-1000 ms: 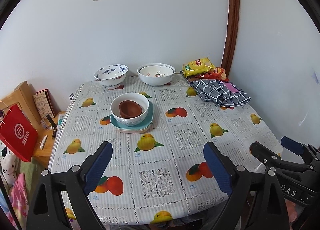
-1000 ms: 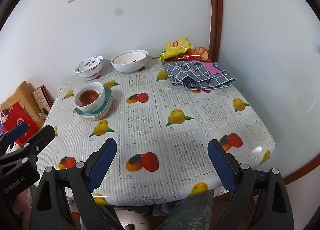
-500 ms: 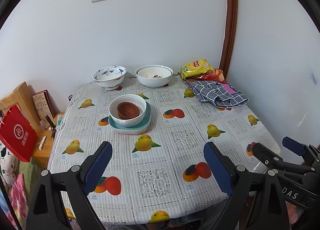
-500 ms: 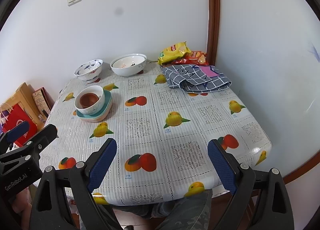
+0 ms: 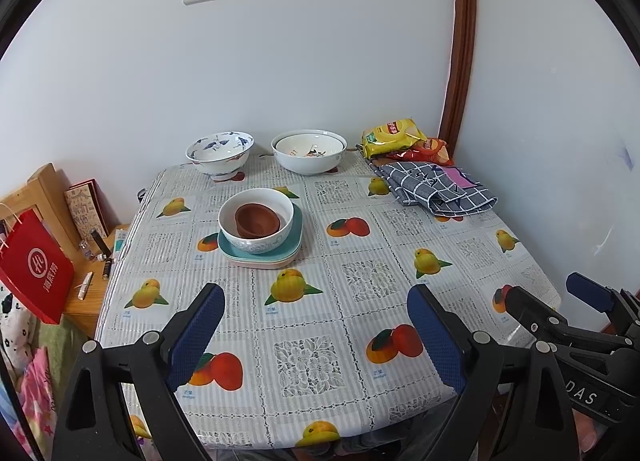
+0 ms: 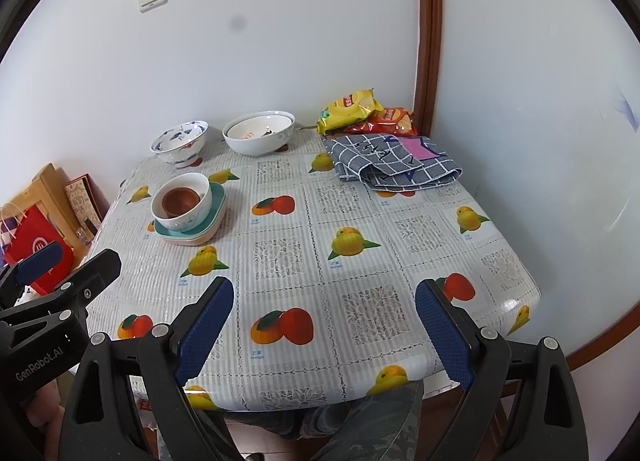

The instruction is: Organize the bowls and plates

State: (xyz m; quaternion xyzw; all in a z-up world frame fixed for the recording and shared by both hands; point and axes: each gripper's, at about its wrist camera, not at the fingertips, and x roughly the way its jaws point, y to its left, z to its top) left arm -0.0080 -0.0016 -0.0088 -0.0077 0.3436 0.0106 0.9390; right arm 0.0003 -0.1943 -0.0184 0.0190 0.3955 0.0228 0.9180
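Observation:
On the fruit-print table [image 5: 360, 281] [image 6: 360, 261] a small brown bowl [image 5: 257, 219] [image 6: 180, 201] sits inside a white bowl [image 5: 256, 241] [image 6: 190, 221], which rests on a teal plate [image 5: 295, 227] [image 6: 218, 203] stacked over a pale pink plate [image 5: 260, 263]. By the back wall stand a blue-patterned bowl [image 5: 220, 153] [image 6: 180, 143] and a wide white bowl [image 5: 309, 153] [image 6: 258, 139] with another nested inside. My left gripper [image 5: 316, 301] [image 6: 80, 257] and right gripper [image 6: 324, 289] [image 5: 548, 293] hover open and empty over the near table edge, well short of the dishes.
Yellow and red snack bags [image 5: 394, 137] [image 6: 352, 107] and a folded checked cloth [image 5: 436, 189] [image 6: 392, 165] fill the back right corner. A low wooden side table [image 5: 84, 301] with a red paper bag [image 5: 36, 273] stands left. A person's legs [image 6: 360, 421] show below the front edge.

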